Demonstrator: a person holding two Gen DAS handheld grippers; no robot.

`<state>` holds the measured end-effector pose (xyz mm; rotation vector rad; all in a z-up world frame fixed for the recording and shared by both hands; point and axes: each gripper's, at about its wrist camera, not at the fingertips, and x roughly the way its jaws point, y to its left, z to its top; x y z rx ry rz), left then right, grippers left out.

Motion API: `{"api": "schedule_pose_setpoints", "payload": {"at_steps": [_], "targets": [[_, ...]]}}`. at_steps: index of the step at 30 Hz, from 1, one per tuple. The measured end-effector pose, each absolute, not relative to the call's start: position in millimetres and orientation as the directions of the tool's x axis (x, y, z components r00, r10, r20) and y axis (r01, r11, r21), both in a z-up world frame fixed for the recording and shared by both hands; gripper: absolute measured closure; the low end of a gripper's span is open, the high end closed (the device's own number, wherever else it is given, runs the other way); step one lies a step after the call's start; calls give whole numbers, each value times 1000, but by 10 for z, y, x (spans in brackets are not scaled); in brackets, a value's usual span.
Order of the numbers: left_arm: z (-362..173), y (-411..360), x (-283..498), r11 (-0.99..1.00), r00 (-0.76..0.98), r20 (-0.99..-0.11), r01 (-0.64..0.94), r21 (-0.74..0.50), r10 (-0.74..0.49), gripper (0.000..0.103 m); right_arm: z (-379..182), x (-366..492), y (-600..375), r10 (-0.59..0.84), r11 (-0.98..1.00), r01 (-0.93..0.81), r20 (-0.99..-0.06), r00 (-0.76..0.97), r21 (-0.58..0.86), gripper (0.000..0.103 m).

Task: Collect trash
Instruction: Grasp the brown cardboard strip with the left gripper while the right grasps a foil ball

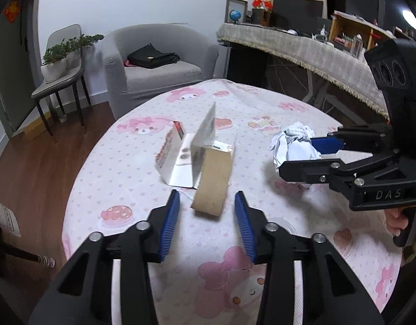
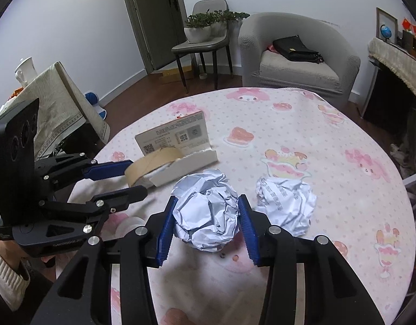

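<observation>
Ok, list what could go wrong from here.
1. The right gripper pinches a loosely crumpled paper ball; it may squash and slip out on lifting.
2. The left gripper straddles only the cardboard ring's near end, so it could skid away or nudge the white box behind it.
3. The second paper ball lies close and may get knocked.

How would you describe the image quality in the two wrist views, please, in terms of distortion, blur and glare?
Left wrist view: strong fisheye bending, dark vignetted corners, a bright lamp glare at the upper right edge; the brown cardboard tape roll looks sharp. Right wrist view: the same barrel distortion curves the round table with pink cartoon cloth; the crumpled white paper ball is crisp, with soft, even light.
</observation>
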<state>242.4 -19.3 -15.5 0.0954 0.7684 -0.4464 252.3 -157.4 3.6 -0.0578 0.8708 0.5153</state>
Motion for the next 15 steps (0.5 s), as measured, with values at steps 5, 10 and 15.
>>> {"api": "schedule_pose_setpoints", "payload": {"at_steps": [5, 10, 15], "targets": [[-186, -218, 2394, 901, 626, -702, 431, -52, -340, 78, 101, 2495, -1612, 412, 879, -449, -734, 539, 163, 58], [-152, -147, 2312, 905, 639, -692, 423, -48, -336, 78, 192, 2429, -1589, 414, 879, -449, -722, 554, 159, 58], [-59, -88, 2217, 911, 658, -670, 408, -65, -343, 79, 251, 2364, -1521, 418, 878, -451, -715, 561, 159, 58]]}}
